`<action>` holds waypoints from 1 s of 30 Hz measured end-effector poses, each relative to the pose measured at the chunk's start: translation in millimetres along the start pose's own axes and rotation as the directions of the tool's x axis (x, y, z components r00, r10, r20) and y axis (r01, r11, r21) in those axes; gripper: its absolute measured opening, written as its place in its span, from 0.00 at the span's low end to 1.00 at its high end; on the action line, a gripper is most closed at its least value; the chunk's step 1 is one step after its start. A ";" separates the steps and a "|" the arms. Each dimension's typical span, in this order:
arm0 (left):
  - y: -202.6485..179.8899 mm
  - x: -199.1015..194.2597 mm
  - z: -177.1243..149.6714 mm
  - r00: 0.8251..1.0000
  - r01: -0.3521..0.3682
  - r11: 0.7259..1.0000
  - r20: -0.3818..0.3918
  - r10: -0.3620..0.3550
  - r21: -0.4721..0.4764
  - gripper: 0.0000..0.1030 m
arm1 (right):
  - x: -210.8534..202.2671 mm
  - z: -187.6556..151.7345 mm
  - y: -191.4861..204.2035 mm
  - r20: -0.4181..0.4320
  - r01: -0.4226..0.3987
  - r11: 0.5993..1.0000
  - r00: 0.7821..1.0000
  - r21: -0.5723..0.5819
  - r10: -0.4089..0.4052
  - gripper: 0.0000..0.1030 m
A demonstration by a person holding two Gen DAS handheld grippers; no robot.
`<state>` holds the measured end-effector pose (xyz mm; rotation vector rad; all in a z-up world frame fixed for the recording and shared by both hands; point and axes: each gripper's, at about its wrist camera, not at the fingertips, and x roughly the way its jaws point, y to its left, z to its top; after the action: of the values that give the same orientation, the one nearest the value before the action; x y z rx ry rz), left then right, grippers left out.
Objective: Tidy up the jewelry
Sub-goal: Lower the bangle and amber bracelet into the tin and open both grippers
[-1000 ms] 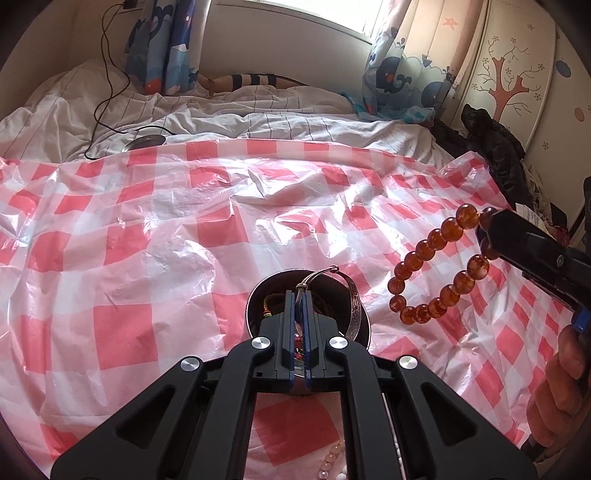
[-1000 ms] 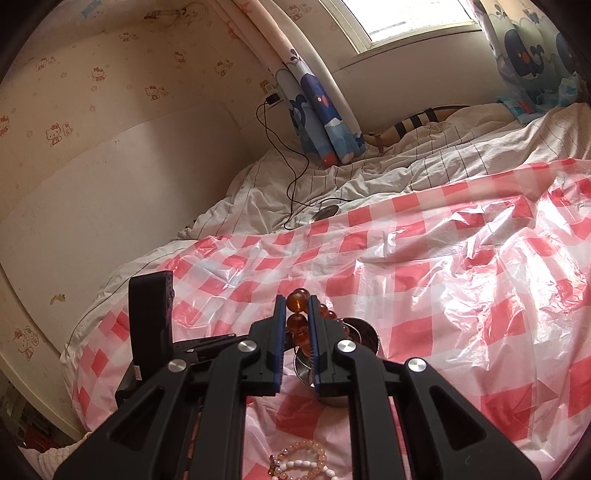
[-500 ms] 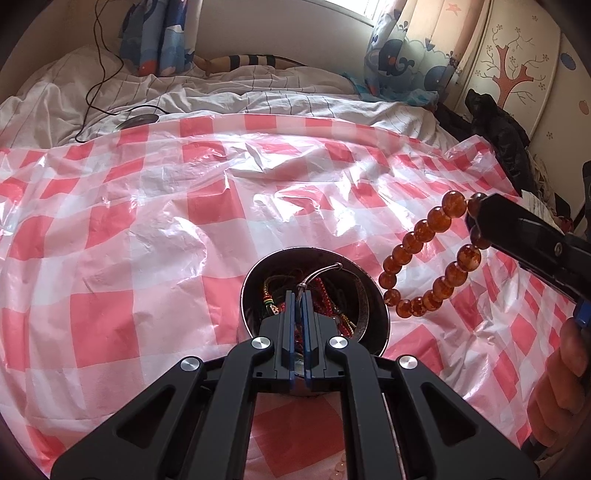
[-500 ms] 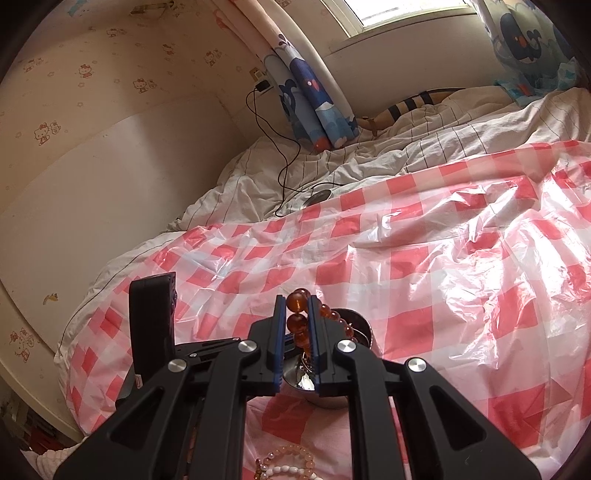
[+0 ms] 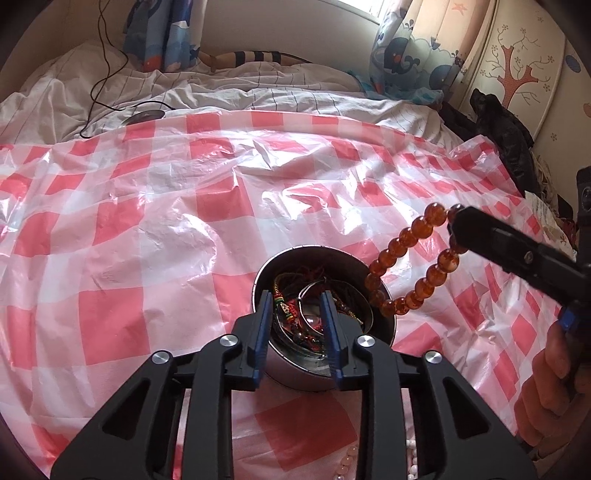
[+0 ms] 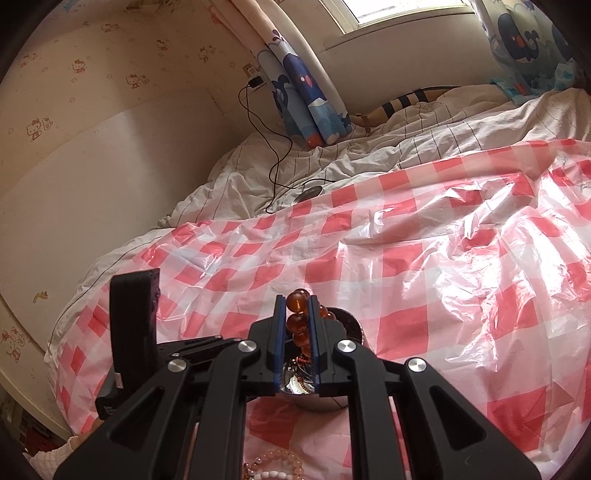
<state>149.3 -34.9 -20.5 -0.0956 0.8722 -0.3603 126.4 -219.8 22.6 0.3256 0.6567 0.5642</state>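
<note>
The left gripper (image 5: pixel 297 308) hangs over the mouth of a steel bowl (image 5: pixel 382 332), its two blue-edged jaws parted after just opening, with nothing clamped between them; a silver bangle (image 5: pixel 312 314) lies loose in the bowl beneath the gap, on a tangle of red and dark cords (image 5: pixel 286 304). The bowl stands straight below and ahead of these jaws on a red-and-white checked plastic sheet (image 5: pixel 110 258).

To this gripper's right, the right gripper (image 6: pixel 297 304) is clenched on an amber bead bracelet (image 5: pixel 413 266), pinching a few beads at the loop's top while the rest dangles free, its lowest beads just beside the bowl's right rim. Seen along the right gripper's own fingers, the bowl (image 6: pixel 352 321) sits just beyond and under the jaws. A person's hand (image 5: pixel 550 387) grips the right tool's handle.

Nearer than both grippers, pale pink and white bead bracelets (image 6: pixel 275 465) lie on the sheet. Farther out, a rumpled white striped bedsheet (image 5: pixel 258 96), a black cable (image 5: pixel 107 74) and whale-print curtains (image 5: pixel 162 33) sit under the window
</note>
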 end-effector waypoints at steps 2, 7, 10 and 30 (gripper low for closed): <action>6.6 -9.8 2.5 0.999 -0.027 0.999 0.021 0.028 -0.020 0.36 | 6.3 -2.3 2.8 -0.008 0.013 1.000 1.000 -0.016 -0.013 0.12; 34.3 -33.3 7.9 0.996 -0.040 0.993 0.069 0.048 -0.111 0.43 | 27.9 -16.2 10.0 -0.055 0.022 0.999 0.998 -0.050 -0.025 0.12; 45.9 -42.5 11.2 0.994 -0.039 0.989 0.091 0.053 -0.145 0.43 | 37.8 -23.2 11.8 -0.080 0.017 0.998 0.997 -0.055 -0.022 0.12; 45.7 -49.6 10.2 0.993 -0.043 0.988 0.104 0.059 -0.146 0.48 | 28.1 -16.5 -5.3 -0.062 0.022 0.998 0.998 0.059 -0.018 0.40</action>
<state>140.3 24.4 11.9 -0.2240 0.7912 -0.2418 136.0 -205.7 -5.7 0.3582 0.7364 0.5378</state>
